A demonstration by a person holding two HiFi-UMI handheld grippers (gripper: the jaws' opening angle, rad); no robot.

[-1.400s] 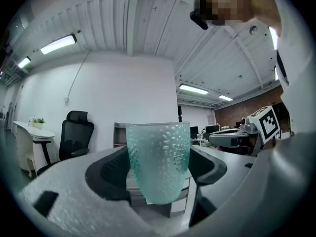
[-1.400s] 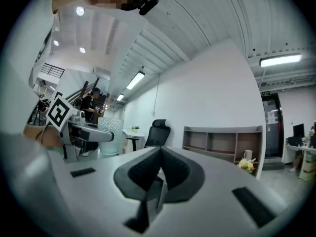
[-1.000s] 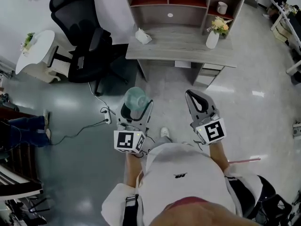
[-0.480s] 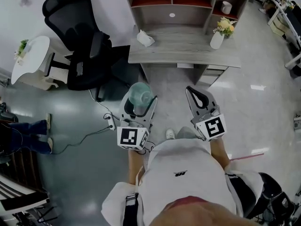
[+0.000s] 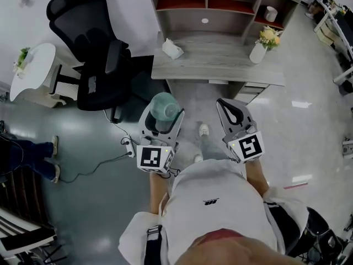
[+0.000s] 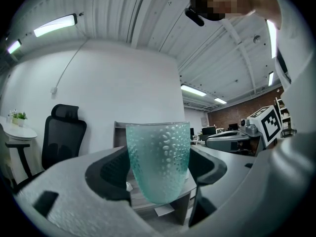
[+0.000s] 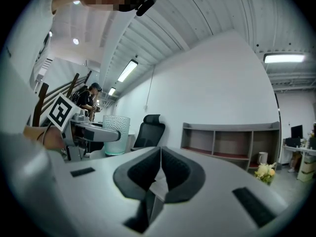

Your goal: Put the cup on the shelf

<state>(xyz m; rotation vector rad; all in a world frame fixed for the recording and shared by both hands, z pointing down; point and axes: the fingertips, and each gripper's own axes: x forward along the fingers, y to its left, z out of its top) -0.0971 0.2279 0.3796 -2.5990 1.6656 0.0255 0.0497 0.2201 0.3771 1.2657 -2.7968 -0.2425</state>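
Two tongs were held short of the worktop (image 5: 220, 59): the left tongs (image 5: 163, 115) were clamped on the cup (image 5: 165, 105), the right tongs (image 7: 159, 157) pressed together.

Left hand-held gripper (image 6: 159, 181) clamps upright teal cup (image 6: 159, 159).

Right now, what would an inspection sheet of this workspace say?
Surface: grey desk, open shelf at its back.
Job's things: green dimpled cup, upright, held above the floor, not yet on the shelf.
Clutter: white crumpled item and flower vase on the desk; white mug on the shelf.
Grippers: left gripper shut on the cup; right gripper shut, empty.
Cables: cable with power strip on the floor.
Surroundings: black office chair, white round table, a person's legs at left.
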